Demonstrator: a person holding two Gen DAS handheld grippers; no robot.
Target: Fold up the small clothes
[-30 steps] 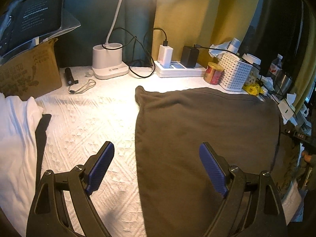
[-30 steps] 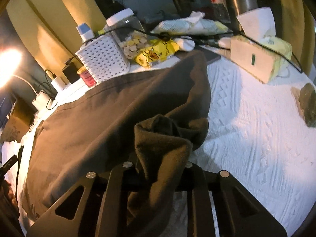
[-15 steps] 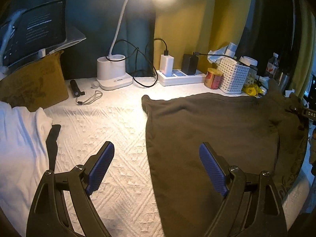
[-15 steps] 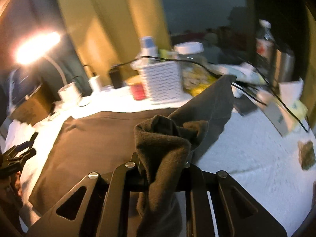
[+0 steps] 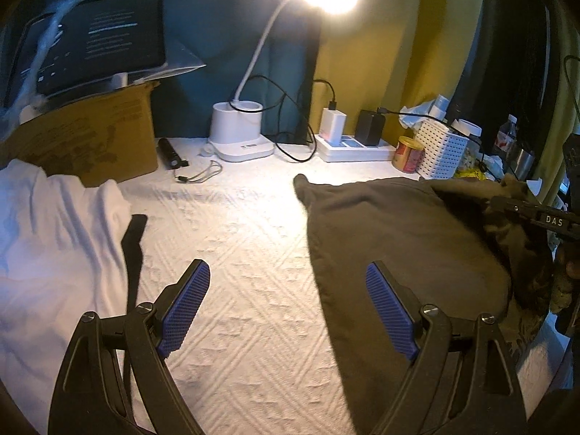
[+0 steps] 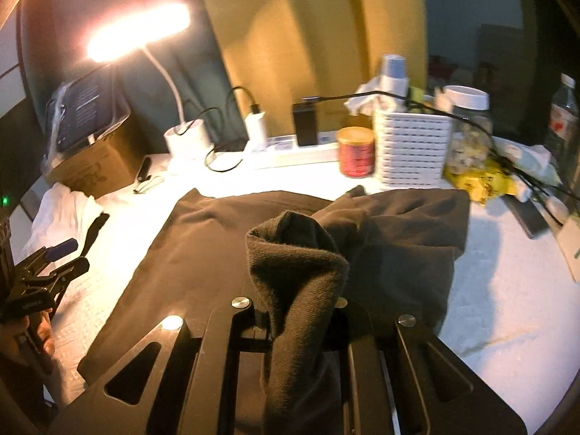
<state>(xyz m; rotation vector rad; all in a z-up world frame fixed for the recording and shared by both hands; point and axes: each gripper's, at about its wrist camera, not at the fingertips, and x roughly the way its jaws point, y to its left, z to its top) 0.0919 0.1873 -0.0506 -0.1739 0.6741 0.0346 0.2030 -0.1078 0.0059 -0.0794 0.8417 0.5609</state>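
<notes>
Dark olive-brown knit garment [image 5: 391, 239] lies spread on the white textured bedspread [image 5: 239, 253], right of centre. Its right-hand edge is lifted and bunched, with the flap carried over the flat part.

Right gripper [image 6: 297, 301]: jaws clamped on a thick wad of that edge; cloth stands up between the fingers and drapes down past them. Left gripper [image 5: 286, 311]: blue-padded fingers [image 5: 185, 308] wide apart, holding nothing, hovering above the bedspread at the garment's left edge.

Handling, as I judge it:
- Soft, limp, light. Zero stiffness, so it follows the pinch and sags everywhere else.
- Knit looks fairly thick, so it should grip fine on the pads; low slip risk, not fragile.
- A one-point hold drags the fold line crooked. Better to take it at a hem corner or edge, two layers at most.
- Free left gripper could pin or take the near-left edge to keep the base flat.

Containers:
- White perforated plastic basket [image 6: 409, 152] at the back: holds a blue-capped bottle and crumpled tissue; the rest is hidden.
- Clear jar with white lid [image 6: 467, 123] beside it: pale lumpy contents, can't identify.
- Red tin with gold lid [image 6: 357, 154] just left of the basket: closed.
- Brown cardboard box [image 5: 90, 137] back left: a dark tablet [image 5: 94, 40] rests on top; inside not visible.
- White lamp base [image 5: 239, 130] has a cup-like well; contents not visible.

White cloth pile [image 5: 47, 239] sits well left, apart from the garment.
</notes>
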